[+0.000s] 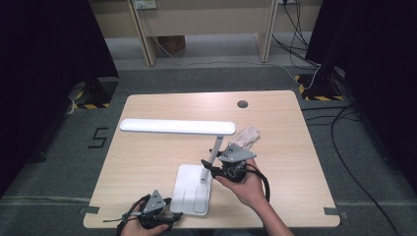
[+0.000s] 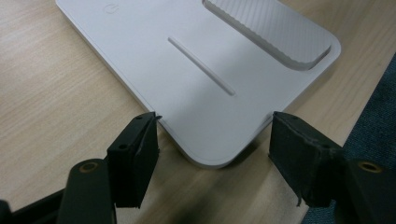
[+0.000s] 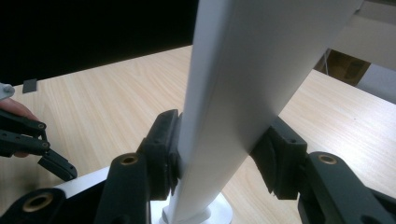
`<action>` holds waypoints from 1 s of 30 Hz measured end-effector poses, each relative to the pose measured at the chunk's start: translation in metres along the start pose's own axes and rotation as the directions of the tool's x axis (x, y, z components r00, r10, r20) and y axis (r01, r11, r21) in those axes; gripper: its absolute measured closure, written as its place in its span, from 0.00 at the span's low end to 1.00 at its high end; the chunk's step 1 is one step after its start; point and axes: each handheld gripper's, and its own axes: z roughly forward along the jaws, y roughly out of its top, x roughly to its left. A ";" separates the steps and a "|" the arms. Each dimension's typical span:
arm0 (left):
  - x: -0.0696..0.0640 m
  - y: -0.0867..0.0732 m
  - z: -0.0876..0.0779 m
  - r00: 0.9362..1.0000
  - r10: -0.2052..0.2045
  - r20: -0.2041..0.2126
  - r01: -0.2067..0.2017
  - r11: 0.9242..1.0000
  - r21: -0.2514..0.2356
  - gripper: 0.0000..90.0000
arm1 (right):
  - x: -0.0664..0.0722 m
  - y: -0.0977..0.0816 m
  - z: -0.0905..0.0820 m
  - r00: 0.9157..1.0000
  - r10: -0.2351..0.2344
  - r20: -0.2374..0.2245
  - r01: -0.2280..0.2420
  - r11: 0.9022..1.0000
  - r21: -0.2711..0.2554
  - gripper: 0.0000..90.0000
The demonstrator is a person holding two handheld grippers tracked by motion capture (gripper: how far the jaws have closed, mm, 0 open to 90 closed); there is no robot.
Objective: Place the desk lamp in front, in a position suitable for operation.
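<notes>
A white desk lamp (image 1: 196,157) stands on the light wooden table (image 1: 147,162), toward the person's edge of it. Its flat base (image 1: 193,189) lies near the front edge, a slim stem (image 1: 215,147) rises from the back of the base, and a long light bar (image 1: 177,126) stretches leftward from the top of the stem, level above the tabletop.

The right gripper (image 3: 219,158) has its jaws around the stem low down, just above the round foot where the stem meets the base. In the right gripper view both black pads lie flat against the white stem's two sides, so the jaws are clamped on it. The right hand (image 1: 248,184) holds the gripper from the right of the lamp.

The left gripper (image 2: 212,144) sits at the front left corner of the base, low to the table. Its jaws stand wide apart with the rounded corner of the base between them; the left pad seems to just meet the base edge, though from this angle I can't be sure, and the right pad stands clear of it.

Behind the right gripper, a crumpled pale cloth (image 1: 246,136) lies on the table, near the stem.
</notes>
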 end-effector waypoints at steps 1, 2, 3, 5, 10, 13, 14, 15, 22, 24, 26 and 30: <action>0.000 0.000 0.000 1.000 0.000 0.000 0.000 1.000 0.000 0.36 | 0.000 0.000 0.000 1.000 0.000 0.000 0.000 1.000 0.000 0.59; 0.001 0.001 0.001 1.000 -0.003 -0.004 0.003 1.000 0.000 0.36 | -0.002 0.000 0.001 1.000 0.002 0.008 -0.002 1.000 0.002 0.59; 0.001 0.002 0.002 1.000 -0.007 -0.005 0.007 1.000 0.001 0.36 | -0.002 0.001 0.002 1.000 0.004 0.012 -0.004 1.000 0.001 0.59; 0.003 0.004 0.004 1.000 -0.004 -0.004 0.004 1.000 0.003 0.36 | -0.004 0.001 0.003 1.000 0.006 0.016 -0.006 1.000 -0.001 0.59; 0.008 0.010 0.009 1.000 -0.010 -0.012 0.011 1.000 0.005 0.36 | -0.010 0.003 0.007 0.999 0.005 0.043 -0.006 1.000 0.013 0.59; 0.012 0.014 0.012 1.000 -0.020 -0.013 0.020 1.000 0.006 0.37 | -0.013 0.004 0.008 0.998 0.005 0.057 -0.006 1.000 0.014 0.59; 0.013 0.015 0.013 1.000 -0.019 -0.013 0.019 1.000 0.008 0.37 | -0.014 0.005 0.008 0.998 0.005 0.063 -0.006 1.000 0.021 0.59; 0.014 0.016 0.014 1.000 -0.021 -0.015 0.021 1.000 0.008 0.38 | -0.015 0.005 0.008 0.998 0.006 0.067 -0.008 1.000 0.024 0.59; 0.021 0.023 0.019 0.999 -0.034 -0.018 0.035 0.999 0.013 0.38 | -0.020 0.006 0.009 0.995 0.000 0.102 -0.004 0.999 0.033 0.58; 0.024 0.025 0.021 0.999 -0.038 -0.021 0.038 0.999 0.012 0.38 | -0.021 0.006 0.009 0.994 -0.005 0.107 0.001 0.999 0.038 0.58; 0.026 0.027 0.022 0.999 -0.043 -0.026 0.043 0.999 0.013 0.40 | -0.022 0.006 0.008 0.993 -0.003 0.116 -0.002 0.999 0.040 0.58; 0.031 0.031 0.025 0.998 -0.049 -0.035 0.049 0.999 0.019 0.40 | -0.026 0.006 0.007 0.991 -0.009 0.130 0.003 0.999 0.045 0.57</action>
